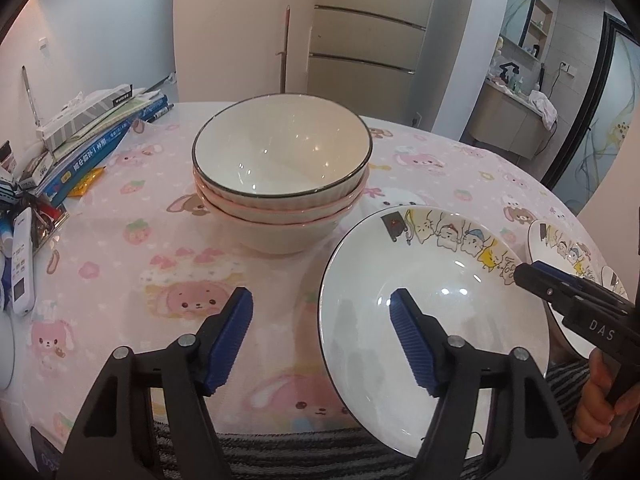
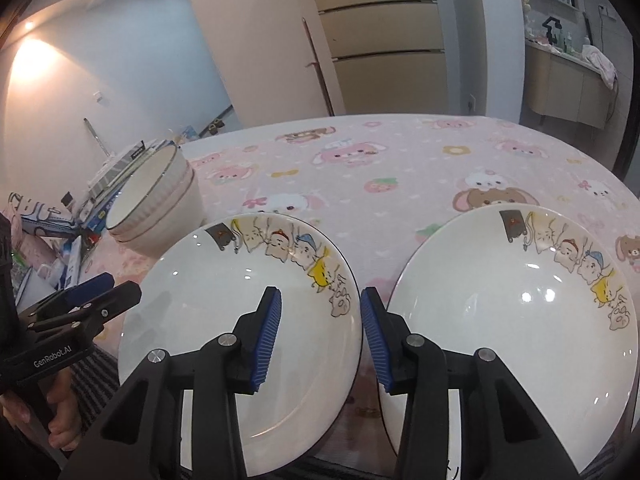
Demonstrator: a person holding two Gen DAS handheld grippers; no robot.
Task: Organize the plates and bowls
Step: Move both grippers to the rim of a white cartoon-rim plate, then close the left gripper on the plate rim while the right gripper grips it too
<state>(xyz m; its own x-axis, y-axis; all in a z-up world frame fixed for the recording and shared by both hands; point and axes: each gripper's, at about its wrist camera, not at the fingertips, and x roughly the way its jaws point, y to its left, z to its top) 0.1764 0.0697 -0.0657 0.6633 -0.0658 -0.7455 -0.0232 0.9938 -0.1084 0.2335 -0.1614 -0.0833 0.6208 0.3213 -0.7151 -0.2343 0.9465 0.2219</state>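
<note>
Presently, a listing of items on the table (image 1: 120,272), which is covered with a pink cartoon cloth.

Item 1, left plate (image 1: 440,308): white and dark-rimmed, at 4 o'clock in the left wrist view. It lies face up. Being round, it has no long axis. Its band of cartoon cats runs along the far rim from 12 to 2 o'clock. Its near rim reaches past the table edge, over a striped garment. Whether it sits fully on the cloth I cannot tell.

Item 2, right plate (image 2: 500,320): the same pattern, face up, just beside Item 1 at its 3 o'clock. A narrow strip of cloth shows between them. The cat band sits at the same 12 to 2 o'clock.

Item 3, stack of bowls (image 1: 280,236): three nested bowls, mouths up, at 12 o'clock in the left wrist view and well apart from the plates. By appearance, this part is already sorted.

Item 4, left tongs (image 1: 322,294): open, straddling the 9 o'clock rim of the left plate. One pad is over cloth and one over the plate's well. Neither presses.

Item 5, right tongs (image 2: 320,291): open but narrower, straddling the 3 o'clock rim of the same plate. The outer pad is down in the gap between the plates.

Purpose, judged: opposite rims are taken so the plate rides level in a two-sided lift, probably onto its twin.

Sundries: books (image 1: 100,136) at 10 o'clock and a remote (image 1: 22,256) at 9 o'clock.
</note>
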